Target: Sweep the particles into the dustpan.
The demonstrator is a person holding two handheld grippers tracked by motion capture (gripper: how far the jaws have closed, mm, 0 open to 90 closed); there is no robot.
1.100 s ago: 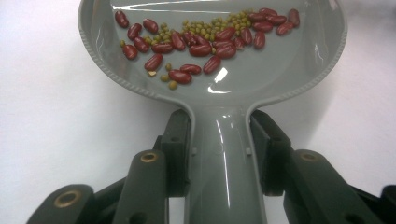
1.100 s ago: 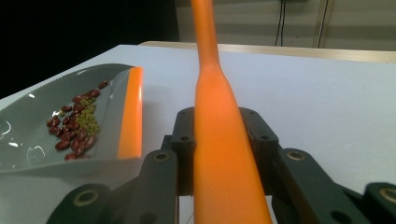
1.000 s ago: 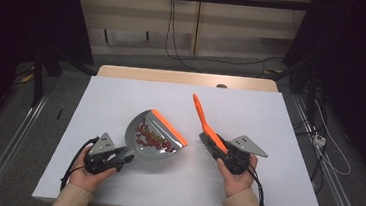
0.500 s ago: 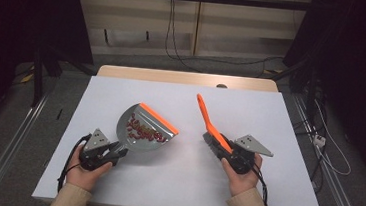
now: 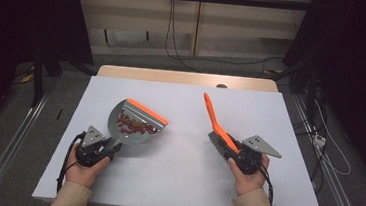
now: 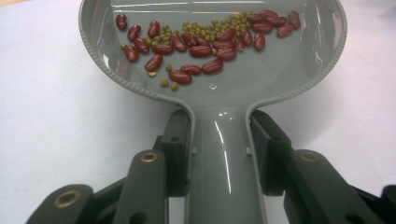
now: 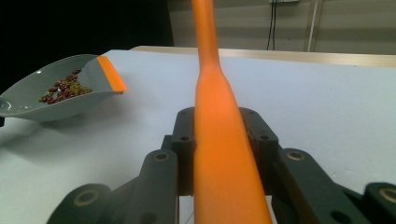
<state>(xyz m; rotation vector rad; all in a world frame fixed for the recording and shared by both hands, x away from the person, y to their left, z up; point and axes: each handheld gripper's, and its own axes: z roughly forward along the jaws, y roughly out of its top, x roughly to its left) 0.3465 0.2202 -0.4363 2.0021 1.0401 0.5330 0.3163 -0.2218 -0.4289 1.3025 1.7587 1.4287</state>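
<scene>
On table: white sheet covers the top; bare wood strip shows at the far edge.
Left gripper: near-left part of the sheet, jaws clamped on the grey handle of the dustpan; in the left gripper view the handle sits tight between both pads.
Dustpan: grey bowl, orange lip on the far-right edge, lip raised off the sheet in the right gripper view.
Contents: red beans mixed with small green beans, spread in a band across the bowl.
Right gripper: near-right part of the sheet, jaws closed on the orange brush; handle points up and away from the person, dark bristle end low by the gripper.
Spacing: dustpan and brush well apart, bare sheet between them.
Room: dim; dark curtains left and right, pale wall panel behind with cables hanging down to the floor.
Floor: grey, metal rails along both sides of the table, white plug and cord at right.
</scene>
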